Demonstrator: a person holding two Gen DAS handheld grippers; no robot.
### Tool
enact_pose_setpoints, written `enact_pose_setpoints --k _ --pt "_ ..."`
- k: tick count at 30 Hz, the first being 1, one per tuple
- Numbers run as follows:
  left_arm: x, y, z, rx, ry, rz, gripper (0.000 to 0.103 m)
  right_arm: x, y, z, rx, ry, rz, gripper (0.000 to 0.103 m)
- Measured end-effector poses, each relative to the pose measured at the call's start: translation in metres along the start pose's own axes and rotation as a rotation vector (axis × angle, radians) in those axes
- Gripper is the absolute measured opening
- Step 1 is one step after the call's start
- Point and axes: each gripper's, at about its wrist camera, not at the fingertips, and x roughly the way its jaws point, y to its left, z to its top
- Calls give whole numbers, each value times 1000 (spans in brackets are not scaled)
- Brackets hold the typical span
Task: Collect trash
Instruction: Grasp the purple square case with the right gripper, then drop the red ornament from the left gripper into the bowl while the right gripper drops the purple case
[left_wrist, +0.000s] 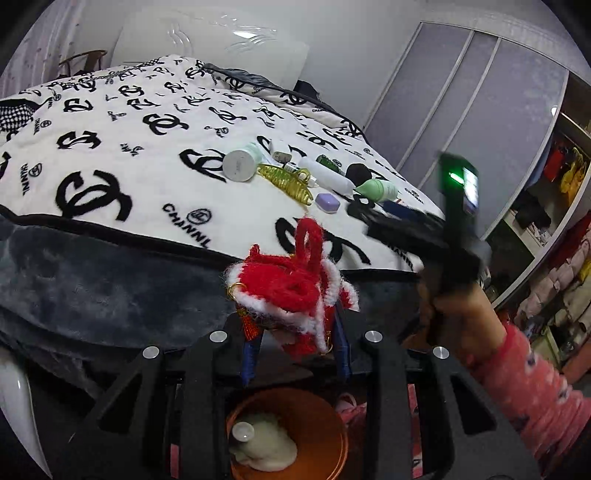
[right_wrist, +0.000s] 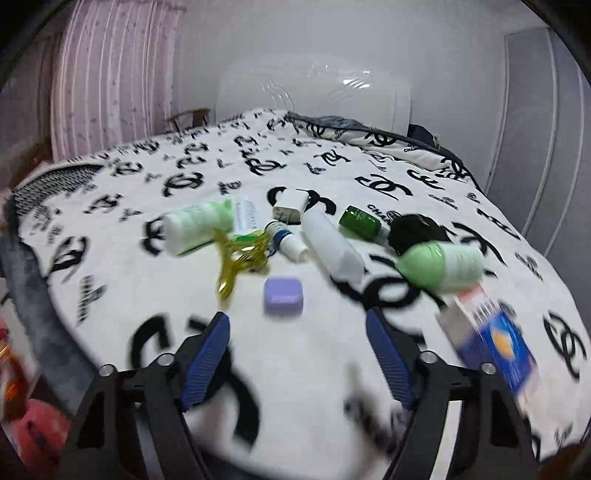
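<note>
bin (left_wrist: 332, 424): lying mostly hidden behind gripper frame, six o'clock
blue box (right_wrist: 495, 343): blurring, print unreadable, possibly medicine, four o'clock

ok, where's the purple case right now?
The purple case lies on the bed blanket, centre of the right wrist view, just ahead of the open right gripper, between the yellow clip and the white bottle.

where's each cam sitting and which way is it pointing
Left wrist: on the left gripper, shut on a red knitted ornament, looking across the bed over an orange bin; the person's right hand shows.
Right wrist: on the right gripper, jaws apart and holding nothing, looking down at the bed's clutter.
Both share the purple case and yellow hair clip.
</note>
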Motion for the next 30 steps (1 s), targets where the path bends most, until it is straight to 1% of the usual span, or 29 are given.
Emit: enact_pose_setpoints --k 3,6,7,8,9,10,11,13,17,19,23,27,30 --pt "1 6 0 -16 2 -11 32 30 5 11 -32 42 -28 70" --pt "3 12 0 -29 8 -15 32 52 9 14 -54 92 -36 62" --pt "4 14 0 -36 14 -22 32 58 10 15 -61 110 -55 53" --pt "6 15 0 -41 17 -26 32 64 10 15 -63 128 -54 49" --pt "6 16 -1 -43 18 -25 32 68 10 15 -60 140 -49 47" --pt "8 17 -1 -46 20 -24 32 68 10 15 -59 139 -49 43" --pt "8 17 -2 -48 22 -24 32 67 10 14 -56 133 -39 33" --pt "8 17 -3 -50 26 -27 32 62 9 12 -47 125 -39 32" --pt "7 14 -3 -44 29 -25 32 40 5 11 -5 82 -16 32" --pt "6 10 -4 -34 29 -21 32 21 3 11 9 52 14 32" --pt "5 1 -8 -8 39 -16 32 -24 7 5 -8 -8 67 32" --pt "7 -8 -15 21 62 -10 32 -75 11 -15 -15 -44 138 32" --pt "13 -15 -25 52 100 3 32 -102 17 -38 -32 -39 180 32"
